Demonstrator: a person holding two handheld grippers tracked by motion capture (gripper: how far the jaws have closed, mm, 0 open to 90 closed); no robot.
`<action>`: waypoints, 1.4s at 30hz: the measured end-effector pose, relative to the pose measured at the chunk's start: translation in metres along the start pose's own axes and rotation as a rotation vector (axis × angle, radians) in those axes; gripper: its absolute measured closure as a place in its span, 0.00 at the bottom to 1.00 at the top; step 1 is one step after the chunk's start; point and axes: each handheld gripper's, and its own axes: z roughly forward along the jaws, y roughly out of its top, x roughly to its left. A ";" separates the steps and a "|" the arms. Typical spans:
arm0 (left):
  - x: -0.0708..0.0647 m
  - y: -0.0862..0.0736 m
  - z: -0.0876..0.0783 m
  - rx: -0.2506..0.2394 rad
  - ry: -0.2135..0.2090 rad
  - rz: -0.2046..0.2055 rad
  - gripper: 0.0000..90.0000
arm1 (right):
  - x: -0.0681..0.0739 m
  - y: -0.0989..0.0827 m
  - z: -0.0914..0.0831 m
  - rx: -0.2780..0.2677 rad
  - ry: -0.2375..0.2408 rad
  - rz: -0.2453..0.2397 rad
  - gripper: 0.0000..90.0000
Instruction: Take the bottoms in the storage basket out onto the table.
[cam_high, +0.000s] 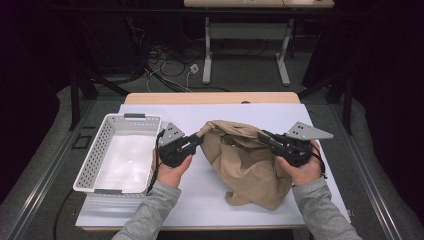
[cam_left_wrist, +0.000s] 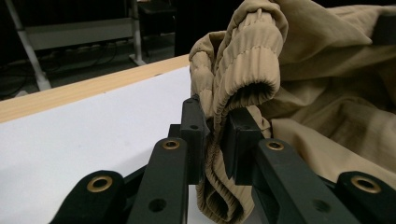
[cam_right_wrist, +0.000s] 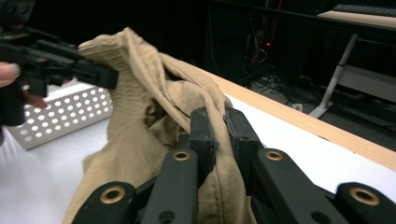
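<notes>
A wooden table (cam_high: 210, 97) covered by a white sheet (cam_high: 200, 200) stands at the centre of a dim room, with cables trailing over the grey floor (cam_high: 240, 70) beyond it and the white legs of a second desk (cam_high: 207, 50) farther back.

On the sheet's left side sits a white perforated basket (cam_high: 95, 155), rectangular, with grey handles at its near and far ends.

To the right of the basket, near the middle of the sheet, a tan garment (cam_high: 245, 165) is bunched in loose folds; its lower part rests on the sheet while its upper edge is lifted between two hand-held tools. The cloth lies apart from the basket.

A person in grey sleeves reaches in from the near edge. The left hand (cam_high: 172, 172) holds the left tongs (cam_high: 199, 140), which are clamped on the garment's ribbed elastic band (cam_left_wrist: 243, 60); the left gripper view shows the gathered band pinched between the two black jaws, curling above and below them.

The right hand (cam_high: 300, 172) holds the right tongs (cam_high: 261, 135), closed on a fold of the same cloth at its right side; the right gripper view shows the fabric pressed between the jaws, with the basket and the left tongs (cam_right_wrist: 100, 70) beyond.
</notes>
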 end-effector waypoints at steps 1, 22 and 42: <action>0.002 0.000 0.001 0.009 0.002 0.002 0.88 | 0.001 -0.001 0.002 0.003 0.002 -0.004 0.92; 0.012 -0.039 0.011 0.014 -0.029 -0.107 0.85 | 0.014 -0.038 0.016 0.103 0.043 0.044 0.92; -0.019 -0.051 -0.005 0.062 -0.116 -0.056 0.92 | 0.016 -0.081 -0.007 0.203 0.037 0.056 0.92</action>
